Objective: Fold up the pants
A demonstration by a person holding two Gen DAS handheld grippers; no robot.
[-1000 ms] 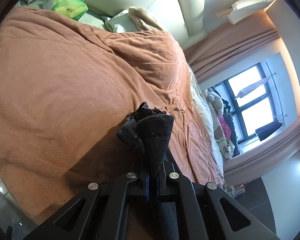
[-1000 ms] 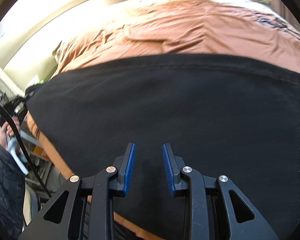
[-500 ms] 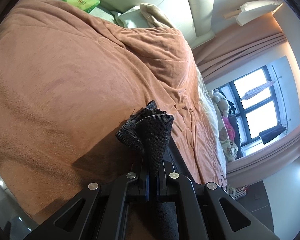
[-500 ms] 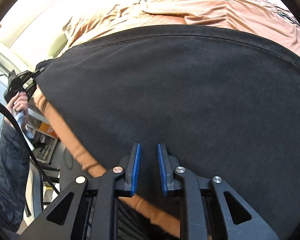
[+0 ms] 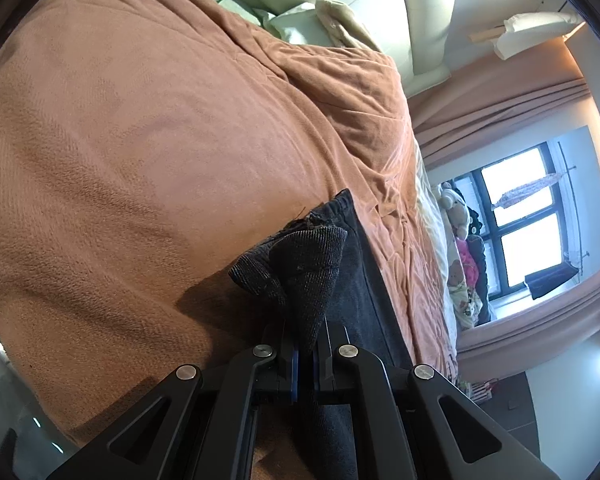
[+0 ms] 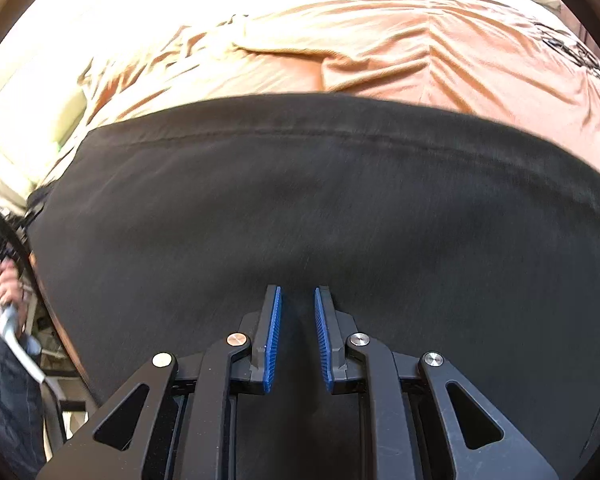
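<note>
Pants [image 6: 320, 200]: black, spread flat on the bed [image 5: 140, 140], over its brown blanket. My left hand-held gripper [image 5: 305, 354]: clamped tight on a bunched ribbed cuff [image 5: 308, 268] of the pants. My right hand-held gripper [image 6: 298, 300]: jaws narrow with a small gap between the blue pads [image 6: 271, 340], empty, poised over the cloth.

Both grippers are built from matte black linkage arms dotted with round silver screws. Ribbed blue pads line the right gripper [image 6: 298, 334] fingers [image 6: 271, 340]; a dark quilted sleeve [image 6: 4, 408] is worn.
</note>
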